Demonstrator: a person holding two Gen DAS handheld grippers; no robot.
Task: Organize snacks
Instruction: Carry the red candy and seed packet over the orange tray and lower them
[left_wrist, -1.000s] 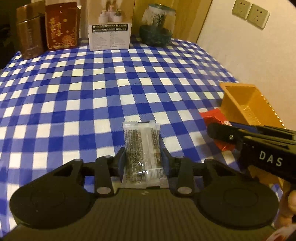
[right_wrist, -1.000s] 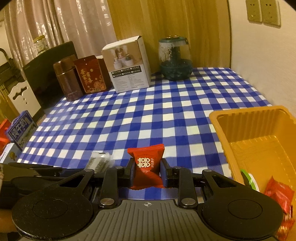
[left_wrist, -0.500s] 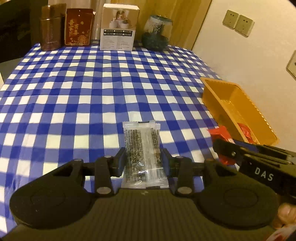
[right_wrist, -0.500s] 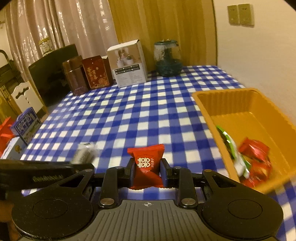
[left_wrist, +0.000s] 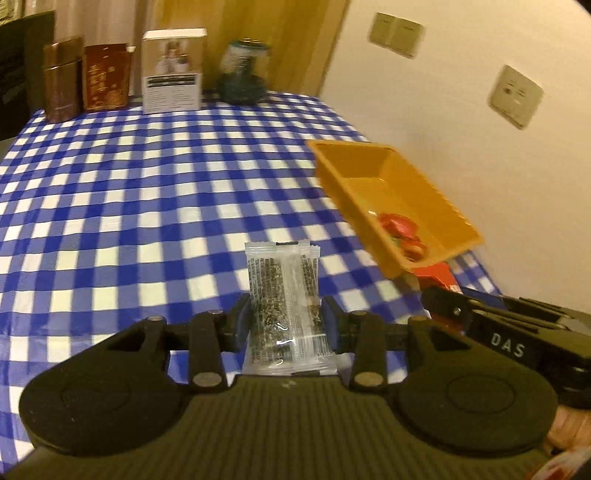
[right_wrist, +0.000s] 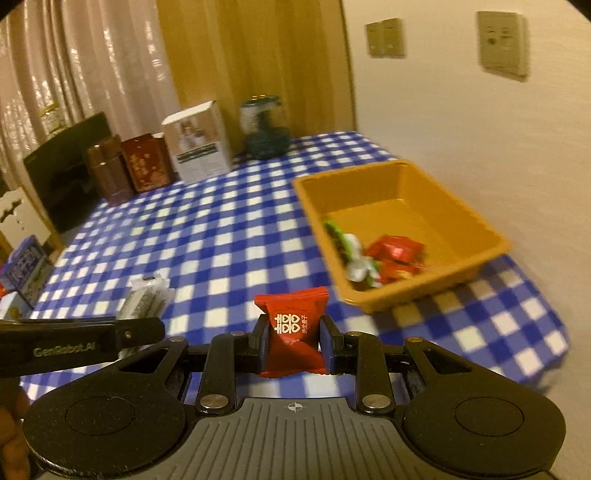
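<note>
The left gripper (left_wrist: 286, 325) was matte black, with a ribbed dark plate, two round discs beside that plate, silver rivets on its linkage bars, and blue-edged pads on its fingers (left_wrist: 242, 323). The right gripper (right_wrist: 293, 343) had the same build, its ribbed grey plate carrying a small white crosshair mark above the ribs, and its side bore white "DAS" lettering. Pale "GenRobot.AI" lettering ran along the left gripper's side, and bare skin of a hand (left_wrist: 576, 424) showed just behind the "DAS" lettering.
</note>
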